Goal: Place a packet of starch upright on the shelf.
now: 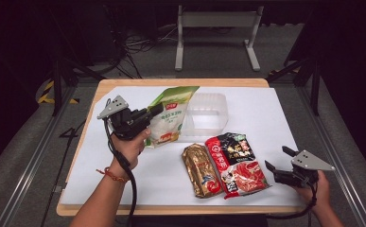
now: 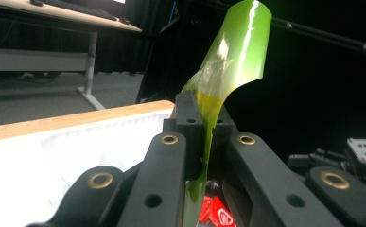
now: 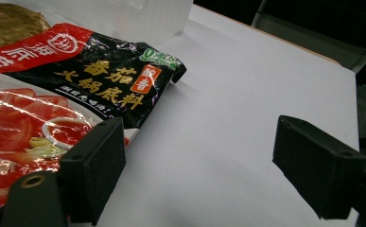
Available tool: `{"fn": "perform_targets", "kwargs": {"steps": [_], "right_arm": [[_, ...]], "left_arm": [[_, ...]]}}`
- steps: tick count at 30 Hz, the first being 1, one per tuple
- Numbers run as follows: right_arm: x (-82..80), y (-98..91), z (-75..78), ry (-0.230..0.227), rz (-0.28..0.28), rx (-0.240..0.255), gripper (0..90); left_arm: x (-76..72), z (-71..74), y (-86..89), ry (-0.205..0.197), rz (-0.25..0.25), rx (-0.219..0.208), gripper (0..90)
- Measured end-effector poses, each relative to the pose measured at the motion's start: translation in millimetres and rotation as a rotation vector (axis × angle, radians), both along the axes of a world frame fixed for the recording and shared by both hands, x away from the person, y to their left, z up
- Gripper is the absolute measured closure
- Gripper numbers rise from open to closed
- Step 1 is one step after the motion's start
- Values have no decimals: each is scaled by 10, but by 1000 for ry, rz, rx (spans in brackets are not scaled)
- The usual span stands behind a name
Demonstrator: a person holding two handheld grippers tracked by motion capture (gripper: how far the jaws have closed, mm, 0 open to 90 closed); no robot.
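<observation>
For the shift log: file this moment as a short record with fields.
held item: green and white pouch, lifted off the table
left gripper: shut on the pouch's edge
right gripper: open, holding nothing, beside the red and black packet
also on table: gold packet, clear plastic tray
surface: white sheet

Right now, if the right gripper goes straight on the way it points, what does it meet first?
Probably the red and black packet: the open right gripper points left toward its edge, seemingly with bare white sheet between the jaws. Depth is unclear.
</observation>
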State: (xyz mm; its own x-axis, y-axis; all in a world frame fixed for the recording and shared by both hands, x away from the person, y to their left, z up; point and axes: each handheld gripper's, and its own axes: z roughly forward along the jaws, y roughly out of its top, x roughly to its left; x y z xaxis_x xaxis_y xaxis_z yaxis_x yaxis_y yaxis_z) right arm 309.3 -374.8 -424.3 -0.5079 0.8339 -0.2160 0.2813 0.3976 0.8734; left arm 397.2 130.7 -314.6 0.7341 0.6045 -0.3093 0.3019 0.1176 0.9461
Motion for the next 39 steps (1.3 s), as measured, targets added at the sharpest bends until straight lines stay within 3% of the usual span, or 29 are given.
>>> {"fn": "perform_targets", "kwargs": {"steps": [8,17,24,32,39], "right_arm": [[5,5,-7,1,3,-7,184],[3,-11,-10,1,-2,-10,184],[1,-26,-13,1,-3,-10,185],[-6,-41,-13,2,-7,-8,185],[-10,-50,-13,-1,-8,-9,185]], "left_arm": [[181,27,-105,10,26,-12,882],[490,69,-265,15,100,-8,881],[710,0,-341,52,162,-35,881],[878,-31,-421,84,221,-57,881],[1021,-22,-471,78,278,-54,882]]}}
